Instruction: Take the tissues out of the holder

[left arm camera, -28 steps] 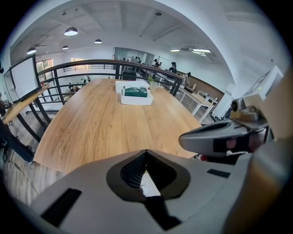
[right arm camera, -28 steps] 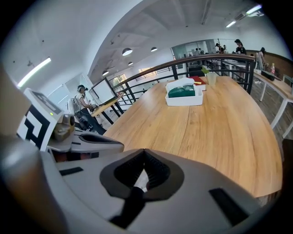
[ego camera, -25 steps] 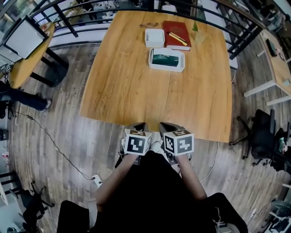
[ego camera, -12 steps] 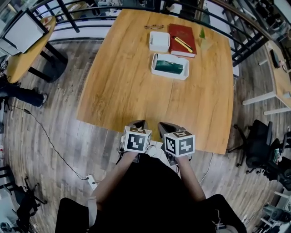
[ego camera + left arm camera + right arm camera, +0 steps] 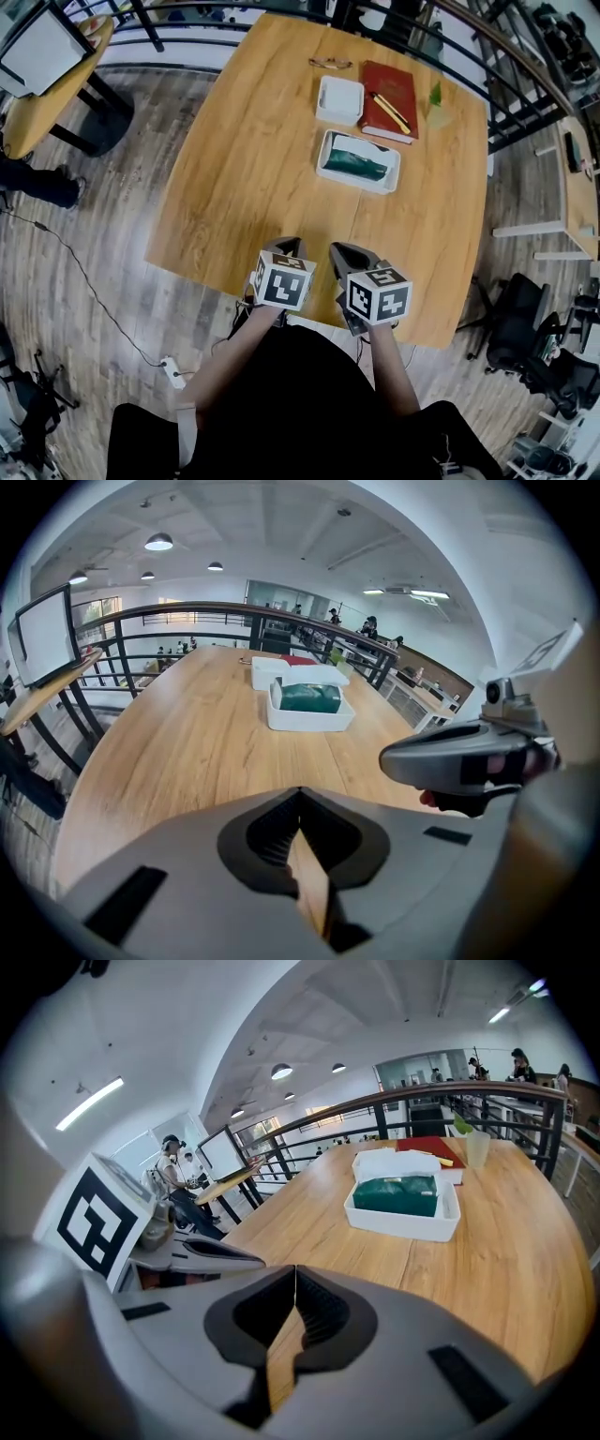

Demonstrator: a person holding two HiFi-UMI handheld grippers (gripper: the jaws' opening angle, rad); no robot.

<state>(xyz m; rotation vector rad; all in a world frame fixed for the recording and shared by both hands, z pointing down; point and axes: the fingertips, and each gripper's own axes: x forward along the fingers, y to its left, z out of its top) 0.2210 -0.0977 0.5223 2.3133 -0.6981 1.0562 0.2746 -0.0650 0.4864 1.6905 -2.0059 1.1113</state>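
A white holder (image 5: 378,180) with a dark green pack of tissues (image 5: 355,164) in it stands on the far half of the wooden table (image 5: 253,178). The holder (image 5: 302,720) and its tissues (image 5: 308,697) lie ahead in the left gripper view. In the right gripper view the holder (image 5: 398,1222) and tissues (image 5: 398,1194) sit ahead and to the right. My left gripper (image 5: 286,248) and right gripper (image 5: 346,255) hang side by side over the table's near edge, well short of the holder. Both are shut with nothing between the jaws (image 5: 299,791) (image 5: 295,1269).
Behind the holder lie an empty white box (image 5: 340,100), a red book (image 5: 389,89) with a pen on it, a pair of glasses (image 5: 330,64) and a cup with a green leaf (image 5: 436,98). A black railing (image 5: 487,56) runs behind the table. Office chairs (image 5: 520,328) stand at the right.
Both grippers have moved forward together, from just before the table's near edge to over it. The holder now lies closer to them. The jaws stayed shut.
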